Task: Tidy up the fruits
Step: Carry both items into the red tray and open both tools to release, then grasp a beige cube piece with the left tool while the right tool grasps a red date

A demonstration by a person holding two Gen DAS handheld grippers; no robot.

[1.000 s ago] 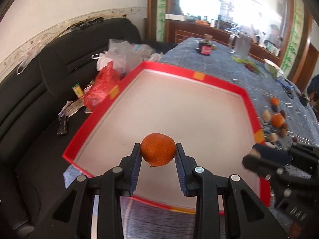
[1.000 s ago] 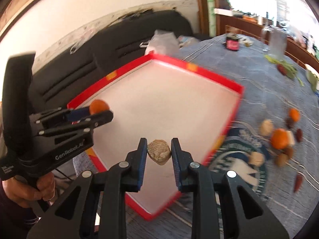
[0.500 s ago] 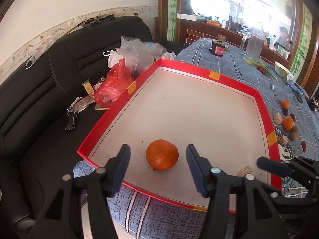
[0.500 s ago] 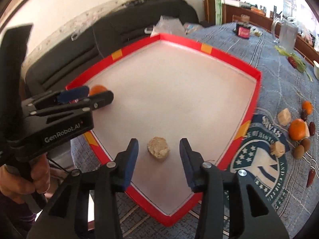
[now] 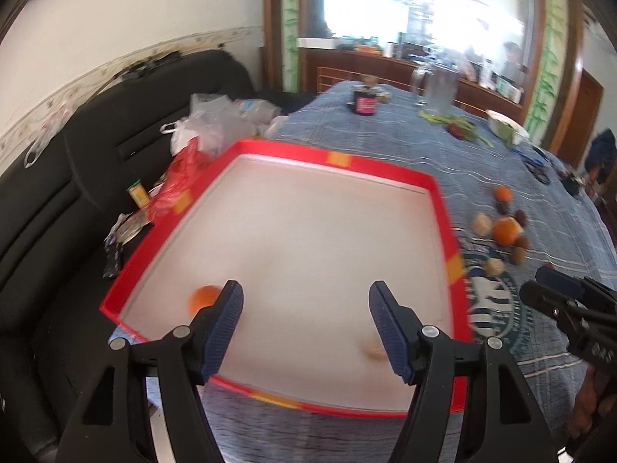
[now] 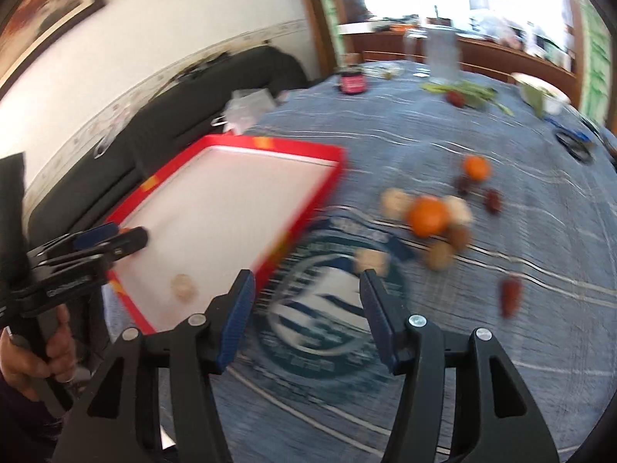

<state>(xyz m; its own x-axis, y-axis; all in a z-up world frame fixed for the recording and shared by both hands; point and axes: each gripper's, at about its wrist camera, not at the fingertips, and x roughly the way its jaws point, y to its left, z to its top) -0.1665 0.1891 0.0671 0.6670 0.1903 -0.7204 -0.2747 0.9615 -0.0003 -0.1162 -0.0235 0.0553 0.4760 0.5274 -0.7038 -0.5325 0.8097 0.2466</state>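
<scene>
Fruits go into the red tray (image 5: 439, 208), where a tangerine (image 5: 200, 299) and a pale piece (image 6: 182, 284) already lie. Both my left gripper (image 5: 306, 322) and right gripper (image 6: 306, 314) gape wide, empty. Next I'd centre my right fingers (image 6: 376, 314) over the pale chunk (image 6: 371, 259) on the cloth before closing gently.

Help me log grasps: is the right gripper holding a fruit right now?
No, the right gripper has its jaws spread wide with only the blue tablecloth showing between them.
</scene>
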